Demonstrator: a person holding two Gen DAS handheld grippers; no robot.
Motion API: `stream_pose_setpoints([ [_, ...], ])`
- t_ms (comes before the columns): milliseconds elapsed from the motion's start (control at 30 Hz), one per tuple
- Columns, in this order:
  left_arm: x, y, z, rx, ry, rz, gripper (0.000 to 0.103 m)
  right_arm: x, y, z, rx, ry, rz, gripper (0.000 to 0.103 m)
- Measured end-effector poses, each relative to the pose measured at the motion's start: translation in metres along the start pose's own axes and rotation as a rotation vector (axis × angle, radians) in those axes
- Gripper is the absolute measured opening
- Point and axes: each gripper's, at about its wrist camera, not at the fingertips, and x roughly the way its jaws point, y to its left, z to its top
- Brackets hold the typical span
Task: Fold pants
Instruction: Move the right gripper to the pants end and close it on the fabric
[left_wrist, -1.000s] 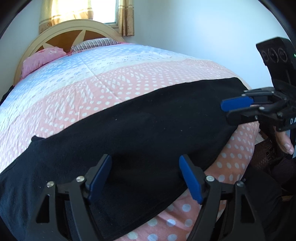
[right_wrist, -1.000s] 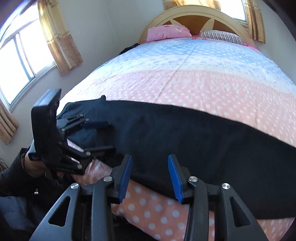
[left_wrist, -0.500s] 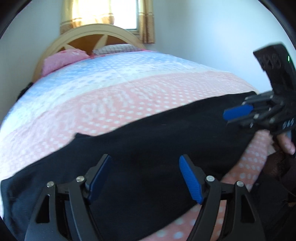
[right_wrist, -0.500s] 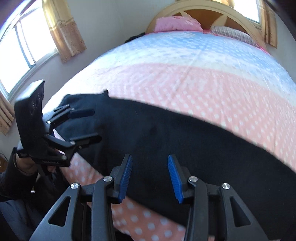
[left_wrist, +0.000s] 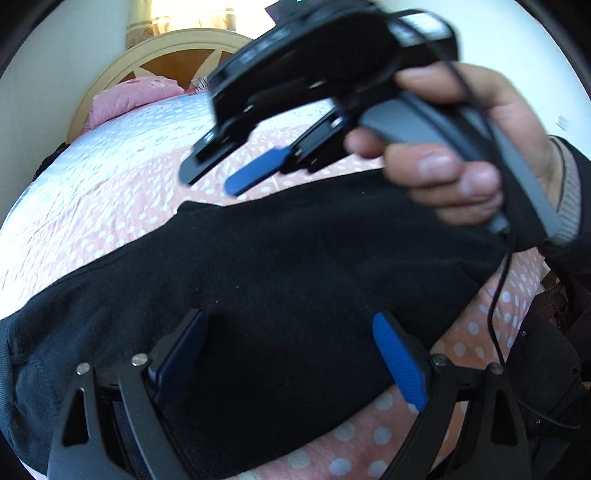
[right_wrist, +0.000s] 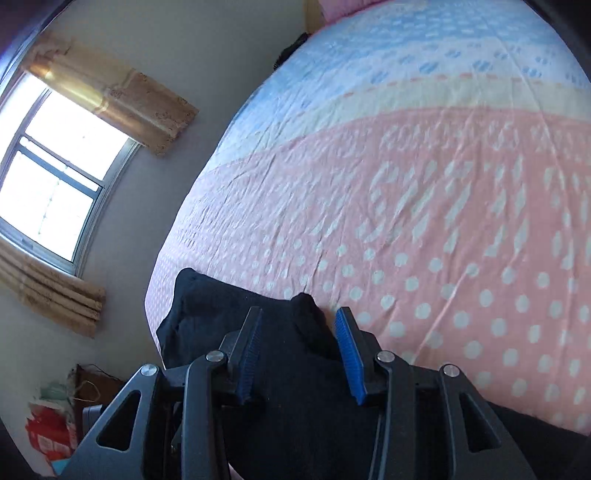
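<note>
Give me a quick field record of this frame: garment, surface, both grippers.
garment: black fleece pants, laid flat across the near end of the bed
surface: pink polka-dot quilt with blue and cream bands
left gripper: jaws wide, just opened further, pads clear of the fabric
right gripper: part open over the pants' edge, no visible pinch
right hand: wrapped around the gripper's grey handle

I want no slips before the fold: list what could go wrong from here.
1. The right gripper stands open over the bunched end of the pants at the bed edge; a shallow pinch may catch only one layer or nudge the cloth off.
2. The left gripper, whose jaws have just been opening with pants below but not clamped, sits close under the right hand and its cable; they may collide or snag.
</note>
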Motion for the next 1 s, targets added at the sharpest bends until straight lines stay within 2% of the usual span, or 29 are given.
stream_pose_setpoints([
  [100,0.0,0.0,0.0,0.016,0.002,-0.018,0.099,0.027,-0.007,0.006,0.058,0.063,0.048,0.042],
  [167,0.0,0.0,-0.002,0.018,0.0,-0.032,0.1,0.033,-0.012,0.01,0.102,0.067,0.085,0.042],
  [233,-0.001,0.001,-0.002,0.017,-0.003,-0.044,0.101,0.036,-0.015,0.015,0.13,0.062,0.1,0.015],
  [267,-0.001,0.001,-0.002,0.017,-0.004,-0.044,0.101,0.034,-0.011,0.016,0.115,0.054,0.093,0.009],
  [367,-0.001,0.0,-0.001,0.023,-0.004,-0.041,0.102,0.029,0.016,0.011,0.018,0.026,0.084,0.008],
  [467,-0.004,-0.005,-0.004,0.023,-0.007,-0.044,0.103,0.014,0.036,0.007,-0.046,-0.055,0.046,0.007],
  [500,-0.004,-0.005,-0.003,0.025,-0.009,-0.041,0.103,0.011,0.035,0.009,-0.052,-0.072,0.016,0.005],
  [633,-0.003,-0.011,-0.005,0.029,-0.007,-0.032,0.103,0.023,0.005,0.014,0.011,-0.039,-0.082,0.005],
  [733,-0.002,-0.01,-0.004,0.025,-0.005,-0.036,0.103,0.033,-0.007,0.01,0.028,-0.014,-0.078,0.005],
  [867,-0.002,-0.01,-0.006,0.03,-0.007,-0.033,0.103,0.016,-0.005,0.007,0.007,-0.063,-0.062,0.009],
  [933,-0.001,-0.008,-0.005,0.03,-0.007,-0.033,0.103,-0.002,0.001,0.002,-0.041,-0.086,-0.109,0.027],
  [967,-0.001,-0.008,-0.005,0.03,-0.007,-0.034,0.103,-0.013,0.002,-0.002,-0.058,-0.097,-0.107,0.043],
  [1000,-0.001,-0.008,-0.005,0.03,-0.007,-0.034,0.103,-0.026,0.003,-0.008,-0.076,-0.109,-0.107,0.047],
])
